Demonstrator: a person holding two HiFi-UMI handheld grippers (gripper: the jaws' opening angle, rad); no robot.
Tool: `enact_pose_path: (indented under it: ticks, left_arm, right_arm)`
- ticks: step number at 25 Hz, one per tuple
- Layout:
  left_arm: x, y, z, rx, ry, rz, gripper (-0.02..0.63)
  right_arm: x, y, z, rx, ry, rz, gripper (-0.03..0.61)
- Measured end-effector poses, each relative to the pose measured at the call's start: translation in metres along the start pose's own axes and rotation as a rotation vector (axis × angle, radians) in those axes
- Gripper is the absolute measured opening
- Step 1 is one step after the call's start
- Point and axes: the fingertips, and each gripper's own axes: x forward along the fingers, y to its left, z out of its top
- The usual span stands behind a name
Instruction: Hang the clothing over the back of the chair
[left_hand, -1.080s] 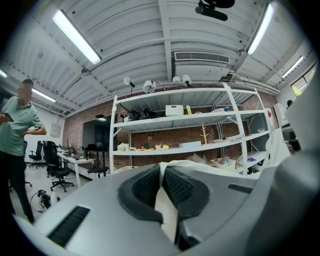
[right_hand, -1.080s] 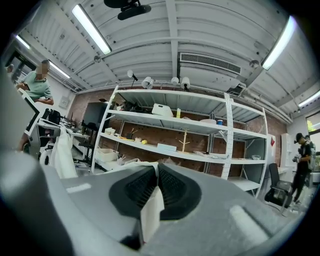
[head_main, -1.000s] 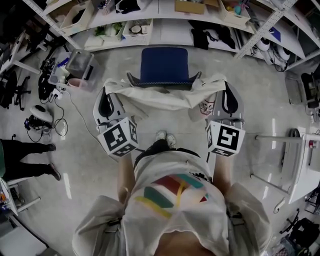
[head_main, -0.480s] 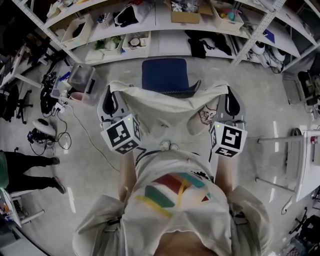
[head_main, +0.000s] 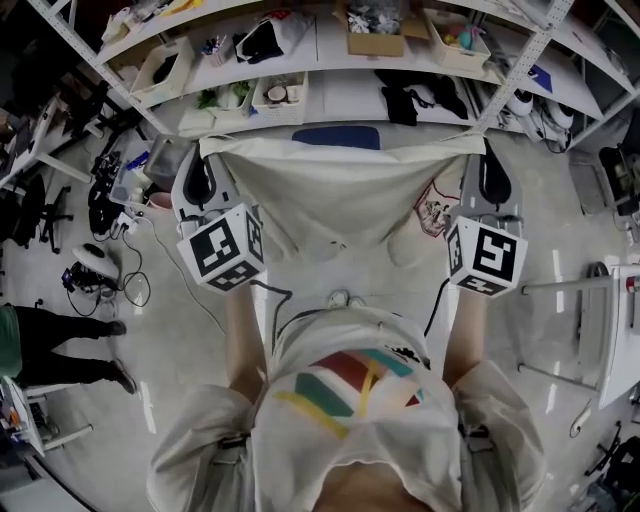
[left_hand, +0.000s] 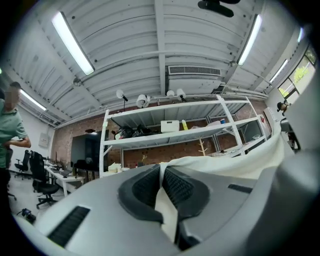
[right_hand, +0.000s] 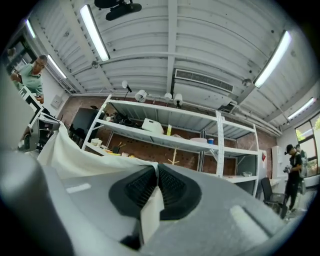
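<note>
A cream-white garment (head_main: 345, 195) hangs stretched flat between my two grippers, raised high in the head view. My left gripper (head_main: 203, 150) is shut on its left top corner, with cloth (left_hand: 167, 210) pinched between the black pads (left_hand: 145, 187). My right gripper (head_main: 484, 145) is shut on the right top corner, where cloth (right_hand: 150, 212) shows between its pads (right_hand: 172, 187). A small print (head_main: 437, 210) is on the garment's right side. The blue chair (head_main: 337, 137) stands behind the garment; only a strip of it shows above the cloth's top edge.
White shelving (head_main: 330, 75) with boxes, baskets and dark clothes runs along the far side behind the chair. Cables and gear (head_main: 95, 250) lie on the floor at left, where a person's legs (head_main: 60, 345) stand. A white table frame (head_main: 605, 330) is at right.
Both grippers rose and spread apart, lifting the garment and pulling it taut. The cloth now covers most of the chair, which showed fully before.
</note>
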Motion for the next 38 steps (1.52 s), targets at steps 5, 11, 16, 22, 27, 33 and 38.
enact_pose_path:
  ticks: [5, 11, 16, 22, 27, 33, 38]
  left_arm:
    - [0.040, 0.004, 0.054, -0.002, -0.066, -0.026, 0.015]
    - [0.068, 0.020, 0.134, 0.039, -0.202, -0.046, 0.015]
    - [0.087, 0.023, 0.177, 0.048, -0.253, -0.072, 0.017]
    - [0.102, 0.022, 0.206, 0.070, -0.272, -0.079, 0.015]
    - [0.108, 0.017, 0.185, 0.076, -0.231, -0.077, 0.015]
    - [0.126, 0.011, 0.142, 0.112, -0.151, -0.081, 0.015]
    - [0.137, 0.006, 0.103, 0.142, -0.080, -0.092, 0.015]
  right_arm:
    - [0.035, -0.021, 0.067, -0.046, -0.101, 0.015, 0.009]
    - [0.072, -0.036, 0.145, -0.093, -0.243, -0.010, 0.009]
    - [0.094, -0.049, 0.185, -0.110, -0.295, -0.021, 0.009]
    - [0.114, -0.060, 0.207, -0.143, -0.297, -0.040, 0.009]
    - [0.119, -0.054, 0.185, -0.182, -0.245, -0.034, 0.009]
    - [0.137, -0.045, 0.142, -0.204, -0.151, -0.018, 0.009]
    - [0.151, -0.037, 0.105, -0.217, -0.074, -0.005, 0.009]
